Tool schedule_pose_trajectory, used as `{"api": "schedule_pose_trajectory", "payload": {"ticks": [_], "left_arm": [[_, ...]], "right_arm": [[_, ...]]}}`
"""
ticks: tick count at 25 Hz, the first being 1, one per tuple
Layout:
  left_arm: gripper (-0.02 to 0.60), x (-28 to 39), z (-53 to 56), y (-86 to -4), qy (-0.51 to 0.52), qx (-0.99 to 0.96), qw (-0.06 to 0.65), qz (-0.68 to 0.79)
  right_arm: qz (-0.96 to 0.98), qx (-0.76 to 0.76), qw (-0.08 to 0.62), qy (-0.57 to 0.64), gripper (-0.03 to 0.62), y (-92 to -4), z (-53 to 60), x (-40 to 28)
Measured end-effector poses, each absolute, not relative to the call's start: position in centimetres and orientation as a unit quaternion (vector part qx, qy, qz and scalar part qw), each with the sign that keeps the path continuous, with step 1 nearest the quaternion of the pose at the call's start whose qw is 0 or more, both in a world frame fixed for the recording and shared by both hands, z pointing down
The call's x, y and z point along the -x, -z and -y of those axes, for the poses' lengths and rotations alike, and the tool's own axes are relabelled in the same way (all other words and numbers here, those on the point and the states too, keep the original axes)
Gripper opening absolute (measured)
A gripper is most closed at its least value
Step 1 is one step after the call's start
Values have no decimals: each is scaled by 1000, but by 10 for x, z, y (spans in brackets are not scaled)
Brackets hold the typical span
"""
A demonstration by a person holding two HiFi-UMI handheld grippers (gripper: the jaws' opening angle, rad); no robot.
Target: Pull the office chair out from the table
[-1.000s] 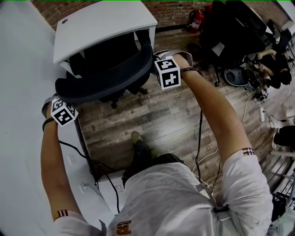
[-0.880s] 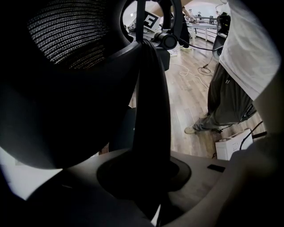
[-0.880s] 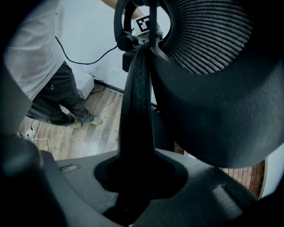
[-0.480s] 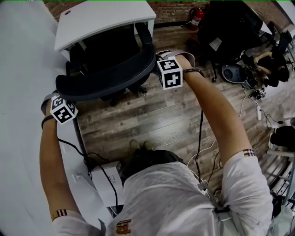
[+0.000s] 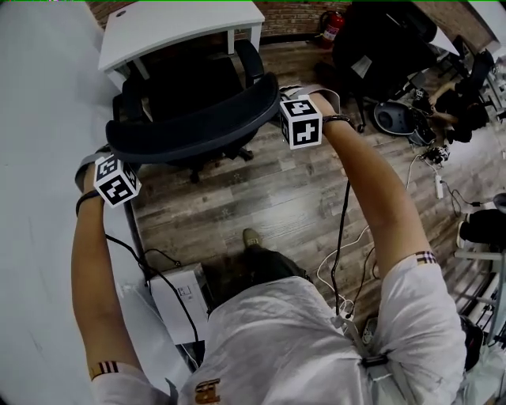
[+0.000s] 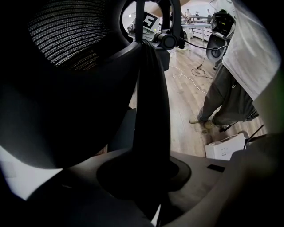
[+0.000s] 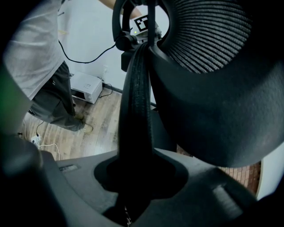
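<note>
The black office chair (image 5: pixel 190 126) stands in front of the white table (image 5: pixel 174 24), its seat mostly out from under the tabletop. My left gripper (image 5: pixel 111 158) is shut on the left end of the chair's curved back rim. My right gripper (image 5: pixel 281 103) is shut on the right end. In the left gripper view the dark rim (image 6: pixel 151 111) runs straight down into the left gripper (image 6: pixel 146 177), with the mesh back (image 6: pixel 66 31) beside it. In the right gripper view the rim (image 7: pixel 135 111) sinks the same way into the right gripper (image 7: pixel 133 186).
A large white surface (image 5: pixel 39 158) fills the left side. A white box (image 5: pixel 178 297) and cables lie on the wood floor near the person's foot (image 5: pixel 253 237). Another black chair (image 5: pixel 379 47) and a fire extinguisher (image 5: pixel 332 24) stand at the back right.
The chair has rolled out from under the table toward the person, with both grippers still clamped on its back. The person has stepped backward.
</note>
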State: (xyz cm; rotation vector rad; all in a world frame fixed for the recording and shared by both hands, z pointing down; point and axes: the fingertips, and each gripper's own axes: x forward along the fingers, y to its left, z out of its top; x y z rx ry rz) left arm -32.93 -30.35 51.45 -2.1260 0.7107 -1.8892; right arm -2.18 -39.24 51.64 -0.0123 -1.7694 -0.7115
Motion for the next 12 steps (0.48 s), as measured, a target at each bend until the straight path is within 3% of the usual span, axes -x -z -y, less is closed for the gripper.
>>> {"api": "schedule_pose_trajectory", "payload": {"ticks": [12], "left_arm": [[92, 305, 217, -514, 643, 720, 104, -238]], "right_arm": [[758, 1, 579, 300, 98, -515, 308, -4]]}}
